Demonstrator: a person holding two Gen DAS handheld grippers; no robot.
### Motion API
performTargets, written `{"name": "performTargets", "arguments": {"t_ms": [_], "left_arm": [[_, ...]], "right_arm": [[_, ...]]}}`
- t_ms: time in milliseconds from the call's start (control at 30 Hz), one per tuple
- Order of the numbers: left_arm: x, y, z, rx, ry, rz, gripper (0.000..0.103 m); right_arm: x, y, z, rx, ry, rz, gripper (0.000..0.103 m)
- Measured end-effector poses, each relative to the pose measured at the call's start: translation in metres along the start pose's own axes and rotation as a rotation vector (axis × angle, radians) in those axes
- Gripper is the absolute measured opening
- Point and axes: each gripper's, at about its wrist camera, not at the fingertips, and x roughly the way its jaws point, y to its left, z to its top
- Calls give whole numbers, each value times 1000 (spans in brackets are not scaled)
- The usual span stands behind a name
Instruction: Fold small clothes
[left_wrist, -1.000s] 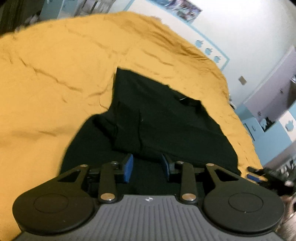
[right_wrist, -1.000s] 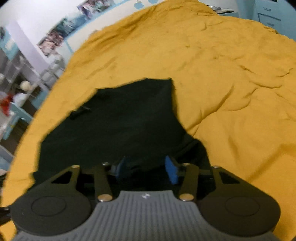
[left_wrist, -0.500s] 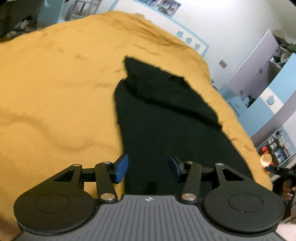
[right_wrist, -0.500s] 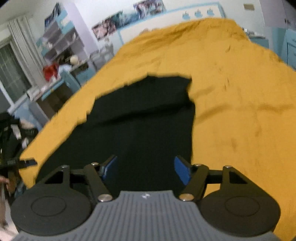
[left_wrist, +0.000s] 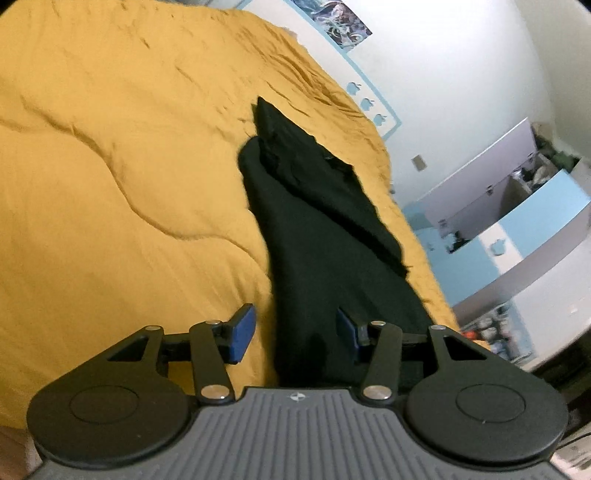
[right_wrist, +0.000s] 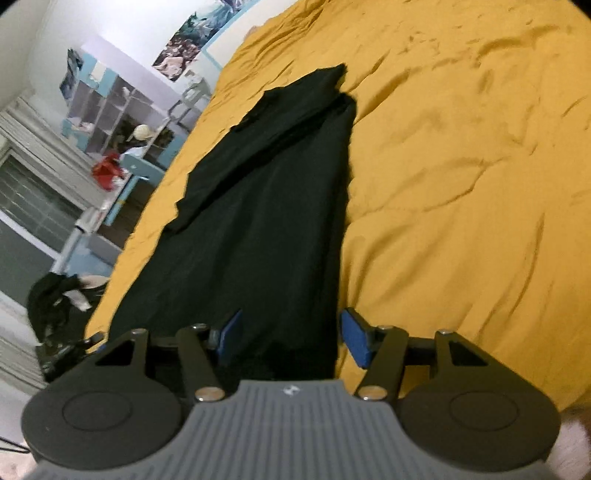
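A black garment (left_wrist: 325, 236) lies stretched out on a mustard-yellow bedspread (left_wrist: 110, 147), with a folded layer on its far end. It also shows in the right wrist view (right_wrist: 273, 206). My left gripper (left_wrist: 295, 328) is open, its blue pads either side of the garment's near left edge. My right gripper (right_wrist: 291, 339) is open over the garment's near right edge. Neither holds cloth.
The bedspread (right_wrist: 461, 166) is wrinkled and spreads wide around the garment. Blue and lilac furniture (left_wrist: 517, 206) stands past the bed's right side. Shelves (right_wrist: 110, 110) and dark clothes on the floor (right_wrist: 55, 299) are past its left side.
Both grippers have opened wider and pulled back toward the garment's near end. The bunched near part of the garment now lies drawn out long and flat.
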Motion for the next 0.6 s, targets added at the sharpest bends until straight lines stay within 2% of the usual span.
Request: {"name": "performTargets", "arguments": {"t_ms": [67, 233, 333, 400, 500, 600], "left_arm": [[5, 0, -6, -25, 39, -61, 57], [21, -6, -22, -10, 117, -78, 57], [26, -8, -26, -5, 127, -78, 57], [28, -9, -25, -18, 132, -84, 57], [28, -10, -25, -20, 141, -90, 57], [28, -11, -26, -23, 145, -98, 57]], "right_arm": [[-2, 2, -1, -12, -3, 13, 59], [-5, -10, 0, 38, 21, 67, 58], [-4, -12, -3, 25, 32, 51, 57], [-2, -12, -6, 35, 56, 86, 63], [2, -8, -12, 19, 126, 151, 64], [2, -7, -15, 17, 123, 171, 65]]}}
